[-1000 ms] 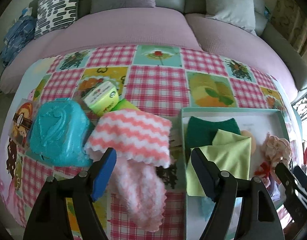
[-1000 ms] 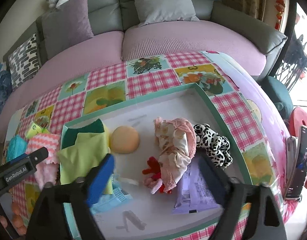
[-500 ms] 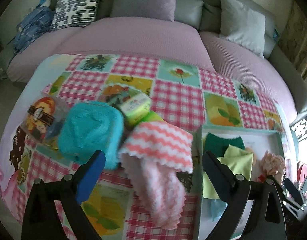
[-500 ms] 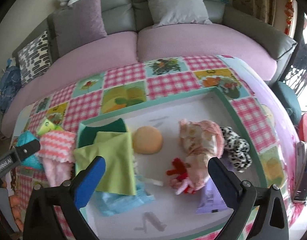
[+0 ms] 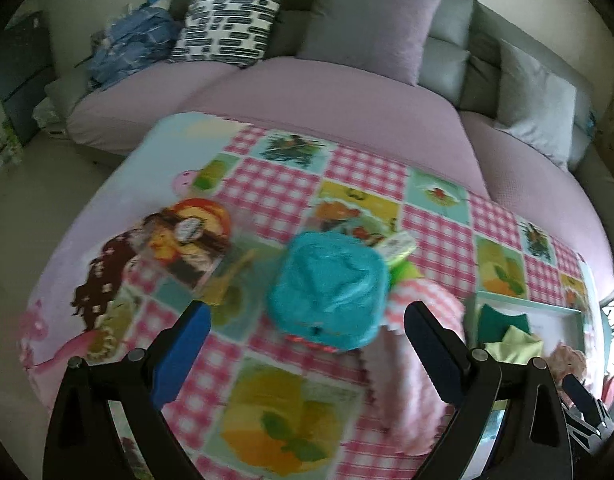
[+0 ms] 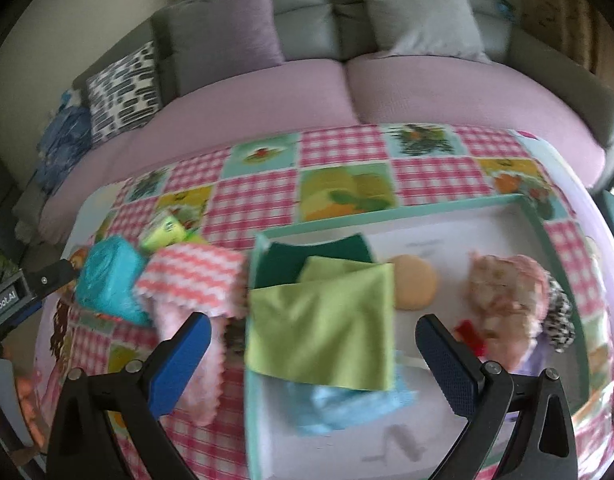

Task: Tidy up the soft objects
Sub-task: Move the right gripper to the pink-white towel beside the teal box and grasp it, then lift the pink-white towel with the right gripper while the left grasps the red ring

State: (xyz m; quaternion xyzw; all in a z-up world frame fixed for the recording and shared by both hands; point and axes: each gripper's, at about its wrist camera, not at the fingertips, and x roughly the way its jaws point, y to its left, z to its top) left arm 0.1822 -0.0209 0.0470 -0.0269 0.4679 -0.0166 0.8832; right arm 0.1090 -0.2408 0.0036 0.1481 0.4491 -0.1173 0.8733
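Soft goods, sofa-side table.
Left gripper (image 5: pixel 305 334) and right gripper (image 6: pixel 313 344): jaws wide, empty, above teal bundle (image 5: pixel 329 288) and green cloth (image 6: pixel 327 320).

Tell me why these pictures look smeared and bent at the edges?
Left wrist view: motion blur smears the teal pouch and tablecloth; fisheye curves the sofa. Right wrist view: green cloth and tray blurred; corners go dark.

Both wrist views angled down, near; share teal bundle (image 5: pixel 329 292)
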